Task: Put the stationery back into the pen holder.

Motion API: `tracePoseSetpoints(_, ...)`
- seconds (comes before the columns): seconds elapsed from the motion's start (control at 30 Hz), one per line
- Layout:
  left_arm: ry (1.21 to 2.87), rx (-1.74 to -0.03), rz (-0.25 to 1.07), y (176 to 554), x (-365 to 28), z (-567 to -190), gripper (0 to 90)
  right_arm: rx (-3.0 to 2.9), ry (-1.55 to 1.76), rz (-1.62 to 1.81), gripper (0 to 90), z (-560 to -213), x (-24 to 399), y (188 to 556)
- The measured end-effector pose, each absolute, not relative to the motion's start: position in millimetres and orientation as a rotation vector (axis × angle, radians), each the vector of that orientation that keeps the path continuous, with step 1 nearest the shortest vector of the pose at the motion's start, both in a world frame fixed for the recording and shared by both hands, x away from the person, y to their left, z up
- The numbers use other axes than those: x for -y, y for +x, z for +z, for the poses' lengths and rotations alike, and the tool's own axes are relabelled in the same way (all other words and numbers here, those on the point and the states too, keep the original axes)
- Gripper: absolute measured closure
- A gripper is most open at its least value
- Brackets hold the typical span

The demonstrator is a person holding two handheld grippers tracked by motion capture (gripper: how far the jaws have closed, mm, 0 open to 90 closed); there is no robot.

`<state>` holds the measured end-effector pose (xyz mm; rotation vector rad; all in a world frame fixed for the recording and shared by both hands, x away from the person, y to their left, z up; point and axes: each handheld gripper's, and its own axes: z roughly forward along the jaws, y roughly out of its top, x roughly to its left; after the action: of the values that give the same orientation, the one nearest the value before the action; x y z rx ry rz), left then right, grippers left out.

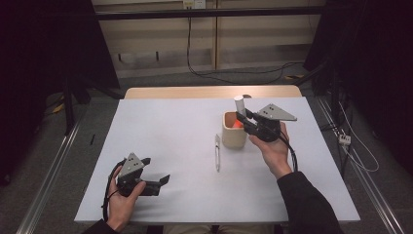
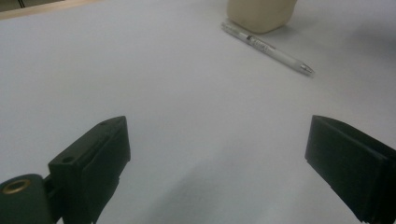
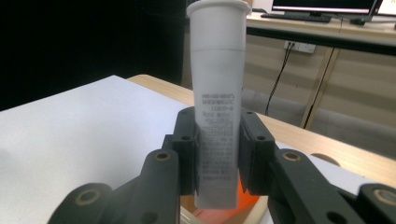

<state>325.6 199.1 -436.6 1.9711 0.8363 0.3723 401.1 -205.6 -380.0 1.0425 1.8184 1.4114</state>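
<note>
White tube [image 3: 218, 102], printed label, flanged top: held upright betw. my right gripper [image 1: 245, 120] jaws, pads pressed on both sides of its lower body. Position: directly over the beige holder cup [image 1: 233, 134], far-right part of the white surface [image 1: 170, 141]; the tube's bottom end sat at or just inside the cup mouth, exact depth not clear. Orange item [image 1: 237, 124] visible inside the cup, type unknown.

Pen [image 1: 217, 152], white/clear: lay flat on the surface just left of the cup, untouched.

Left gripper [image 1: 155, 178]: near front-left edge, jaws wide apart, nothing betw. them, resting low over bare surface.

Status, my est.: tube in hand at the cup, not released; pen left to deal with, approx. halfway at best.
</note>
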Motion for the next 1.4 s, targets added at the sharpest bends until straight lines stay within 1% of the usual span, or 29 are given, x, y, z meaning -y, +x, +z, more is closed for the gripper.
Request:
tracePoseSetpoints(0.1, 1.964, -0.842, 0.345, 326.6, -199.5, -437.1, 6.4, -1.820, 1.070, 1.416, 71.8, -384.4, 205.3, 404.7)
tracePoseSetpoints(0.47, 1.967, -0.845, 0.339, 327.2, -200.4, -437.8, 6.3, -1.819, 1.143, 1.427, 71.7, -399.6, 203.3, 412.9)
tracePoseSetpoints(0.67, 1.974, -0.866, 0.338, 327.9, -201.5, -438.5, 6.3, -1.817, 1.141, 1.416, 70.5, -400.5, 203.7, 412.4)
tracePoseSetpoints(0.77, 1.967, -0.867, 0.339, 327.9, -201.9, -438.6, 6.3, -1.800, 1.149, 1.424, 61.8, -399.8, 204.3, 412.1)
tracePoseSetpoints(0.83, 1.968, -0.867, 0.338, 328.1, -201.9, -438.7, 6.3, -1.793, 1.158, 1.440, 52.9, -398.9, 204.6, 411.5)
tracePoseSetpoints(0.93, 1.973, -0.865, 0.340, 328.2, -202.0, -438.5, 6.3, -1.788, 1.147, 1.440, 47.8, -396.8, 205.7, 409.3)
tracePoseSetpoints(1.0, 1.970, -0.867, 0.339, 328.0, -201.9, -438.5, 6.3, -1.792, 1.143, 1.427, 40.9, -395.5, 206.2, 407.8)
tracePoseSetpoints(1.13, 1.971, -0.867, 0.340, 328.0, -201.9, -438.4, 6.3, -1.798, 1.144, 1.412, 33.0, -393.4, 206.0, 404.1)
tracePoseSetpoints(1.2, 1.970, -0.865, 0.342, 328.0, -202.0, -438.4, 6.3, -1.796, 1.138, 1.405, 32.0, -393.6, 206.8, 401.0)
tracePoseSetpoints(1.33, 1.967, -0.867, 0.346, 327.7, -202.3, -438.0, 6.3, -1.812, 1.140, 1.351, 26.9, -396.6, 209.7, 395.1)
tracePoseSetpoints(1.4, 1.966, -0.867, 0.344, 327.7, -202.4, -438.1, 6.3, -1.818, 1.156, 1.335, 22.4, -397.9, 211.6, 392.7)
